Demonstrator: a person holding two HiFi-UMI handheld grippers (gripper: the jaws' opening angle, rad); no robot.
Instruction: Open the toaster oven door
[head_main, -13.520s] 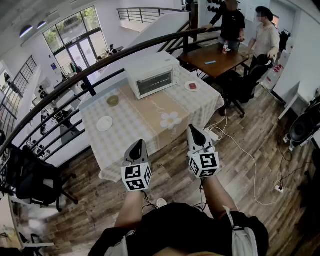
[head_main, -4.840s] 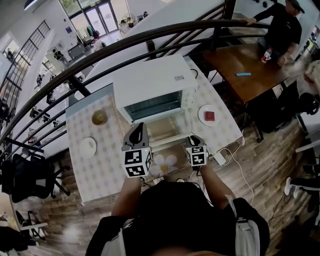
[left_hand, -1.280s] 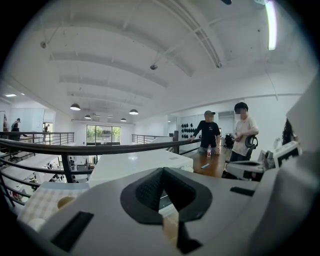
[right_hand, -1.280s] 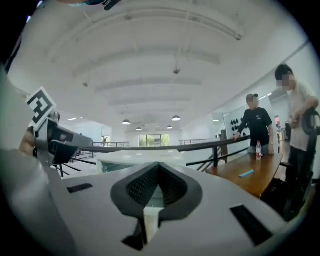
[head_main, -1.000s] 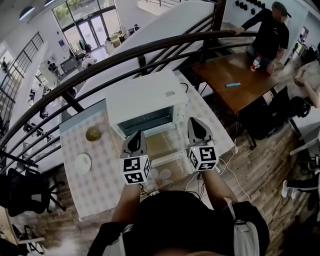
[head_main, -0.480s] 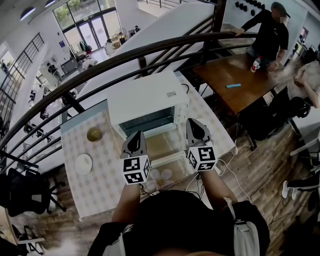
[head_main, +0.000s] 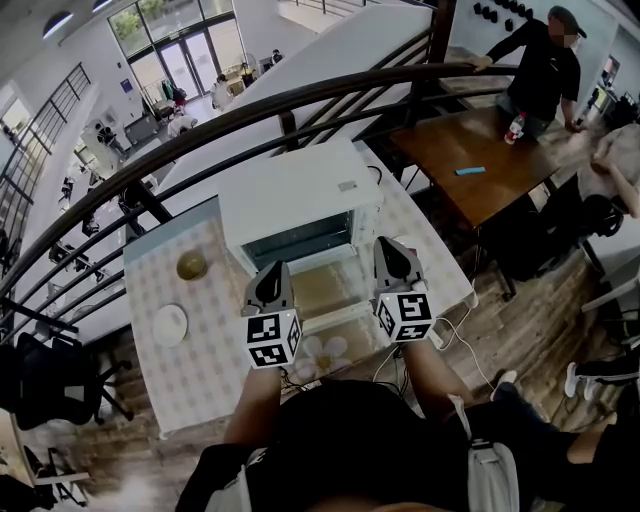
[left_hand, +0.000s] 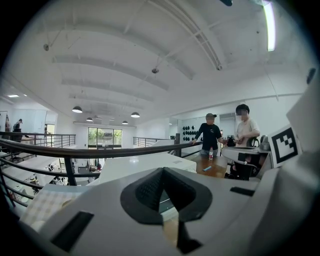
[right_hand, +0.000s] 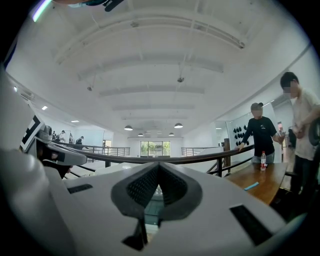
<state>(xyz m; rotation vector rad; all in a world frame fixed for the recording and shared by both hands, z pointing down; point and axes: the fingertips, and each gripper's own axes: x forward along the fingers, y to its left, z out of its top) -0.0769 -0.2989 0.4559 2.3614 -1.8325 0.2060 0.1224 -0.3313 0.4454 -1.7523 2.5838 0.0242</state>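
On the counter (head_main: 210, 350), the head view showed one toaster oven (head_main: 300, 195) with its door (head_main: 325, 290) lowered, one bowl (head_main: 191, 266) and one plate (head_main: 169, 324). Neither dish appeared in the gripper views. Left gripper (head_main: 274, 272) and right gripper (head_main: 388, 250) were both closed and empty.

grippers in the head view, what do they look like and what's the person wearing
The left gripper and right gripper match: white wedge-shaped shells tapering to a black, textured tip. Each carries a white cube printed with black square markers at its rear end. The person wears a black top.
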